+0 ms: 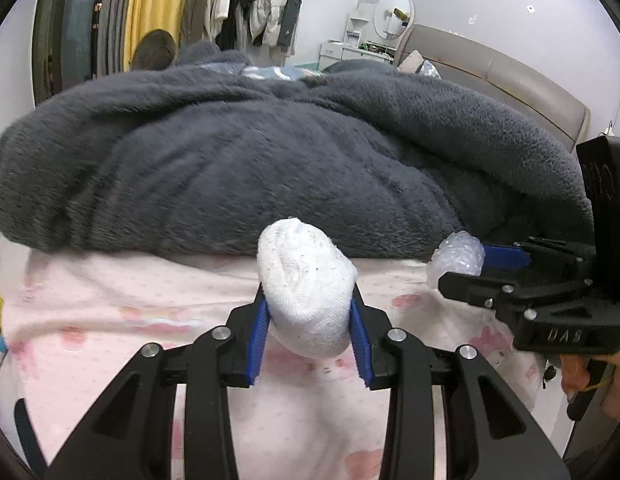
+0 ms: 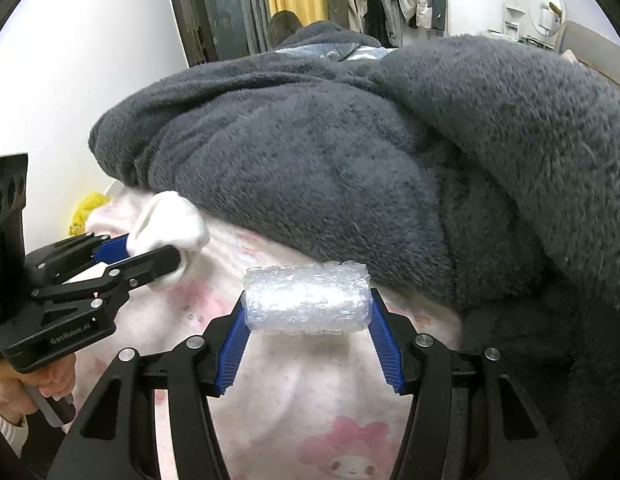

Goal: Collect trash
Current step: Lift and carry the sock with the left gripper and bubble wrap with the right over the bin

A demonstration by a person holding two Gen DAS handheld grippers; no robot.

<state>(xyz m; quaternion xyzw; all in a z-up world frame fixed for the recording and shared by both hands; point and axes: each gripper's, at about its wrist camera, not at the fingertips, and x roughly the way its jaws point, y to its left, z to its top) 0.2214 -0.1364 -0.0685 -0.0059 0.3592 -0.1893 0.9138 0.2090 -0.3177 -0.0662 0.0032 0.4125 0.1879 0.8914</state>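
My left gripper [image 1: 310,312] is shut on a white balled-up sock [image 1: 306,292] and holds it above the pink printed bedsheet [image 1: 110,320]. The sock also shows in the right wrist view [image 2: 170,224], clamped in the left gripper [image 2: 158,256] at the left. My right gripper [image 2: 308,312] is shut on a roll of clear bubble wrap [image 2: 306,300], gripped by its two ends above the sheet. In the left wrist view the right gripper [image 1: 465,272] sits at the right edge with the bubble wrap [image 1: 455,256] between its fingers.
A thick dark grey fleece blanket [image 1: 270,160] is heaped across the bed just beyond both grippers. A padded headboard [image 1: 509,76] runs at the right. Clothes [image 1: 266,4] hang at the back by a yellow curtain [image 1: 154,4]. Something yellow [image 2: 86,208] lies beside the bed at the left.
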